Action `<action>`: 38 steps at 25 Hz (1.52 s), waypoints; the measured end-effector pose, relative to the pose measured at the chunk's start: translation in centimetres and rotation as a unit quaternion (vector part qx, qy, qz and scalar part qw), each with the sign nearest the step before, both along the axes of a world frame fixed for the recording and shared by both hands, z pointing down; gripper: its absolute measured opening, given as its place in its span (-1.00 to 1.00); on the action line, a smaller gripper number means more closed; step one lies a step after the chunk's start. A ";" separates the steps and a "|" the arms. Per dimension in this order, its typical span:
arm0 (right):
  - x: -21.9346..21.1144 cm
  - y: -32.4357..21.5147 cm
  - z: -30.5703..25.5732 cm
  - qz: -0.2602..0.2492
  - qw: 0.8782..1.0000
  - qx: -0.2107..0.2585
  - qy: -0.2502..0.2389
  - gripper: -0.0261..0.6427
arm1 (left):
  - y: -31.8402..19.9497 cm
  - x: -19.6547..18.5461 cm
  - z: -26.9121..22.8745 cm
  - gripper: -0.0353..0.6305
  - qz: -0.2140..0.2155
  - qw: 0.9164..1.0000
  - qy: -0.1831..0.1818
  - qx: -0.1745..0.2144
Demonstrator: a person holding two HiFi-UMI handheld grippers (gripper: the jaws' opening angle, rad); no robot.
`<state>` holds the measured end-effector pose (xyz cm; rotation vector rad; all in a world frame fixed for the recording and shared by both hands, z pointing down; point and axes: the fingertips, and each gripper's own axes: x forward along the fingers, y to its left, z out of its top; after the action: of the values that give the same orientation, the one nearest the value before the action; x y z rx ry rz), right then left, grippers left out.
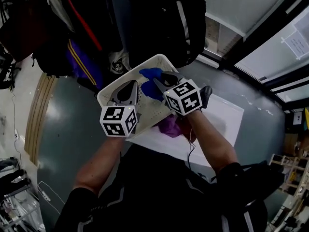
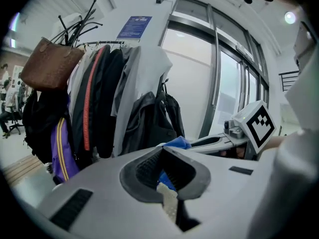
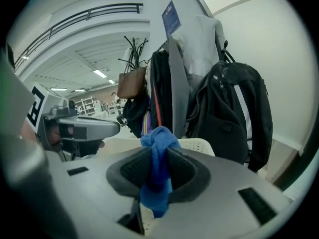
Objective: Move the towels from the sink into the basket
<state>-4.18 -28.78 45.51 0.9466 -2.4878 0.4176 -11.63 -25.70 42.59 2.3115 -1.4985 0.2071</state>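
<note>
Head view alone shows the purple towel (image 1: 170, 126) (just below centre); right gripper (image 3: 157, 156) clamps the blue towel (image 3: 158, 143) over the basket (image 1: 157, 59), left gripper (image 2: 160, 151) closed empty, coats (image 2: 99, 98) beyond.

Two towels show: one blue towel (image 1: 148, 73) and one purple towel (image 1: 170, 126) — with one white basket (image 1: 120, 82) and one white sink (image 1: 227, 115). There are two grippers, the left gripper (image 1: 133, 87) and the right gripper (image 1: 161, 79), each bearing one marker cube (image 1: 119, 121). Behind them are one black backpack (image 1: 164, 23), one brown bag (image 2: 49, 63) and one coat rack (image 2: 79, 21).
</note>
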 end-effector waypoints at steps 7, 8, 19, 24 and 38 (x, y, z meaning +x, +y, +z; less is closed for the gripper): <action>-0.6 -2.1 6.5 0.011 0.997 -0.045 0.068 -0.65 | -1.6 -0.5 5.0 -0.87 0.003 0.999 -0.007 -0.050; -0.8 -2.3 7.3 0.013 0.996 -0.053 0.074 -0.65 | -1.7 -0.5 5.6 -0.88 0.006 0.998 -0.007 -0.057; -2.5 -3.7 14.0 0.023 0.983 -0.127 0.133 -0.64 | -3.1 -0.9 9.8 -0.88 0.013 0.995 0.005 -0.099; -2.2 -3.9 16.5 0.048 0.975 -0.157 0.147 -0.63 | -3.1 -0.6 10.7 -0.88 0.028 0.994 0.009 -0.109; -1.6 -4.1 16.8 0.096 0.971 -0.149 0.163 -0.43 | -3.1 -0.9 10.5 -0.88 0.051 0.993 0.015 -0.104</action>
<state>-5.78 -32.91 62.31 1.0380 -1.9806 0.6233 -12.50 -28.81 53.07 2.2154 -1.2792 0.3382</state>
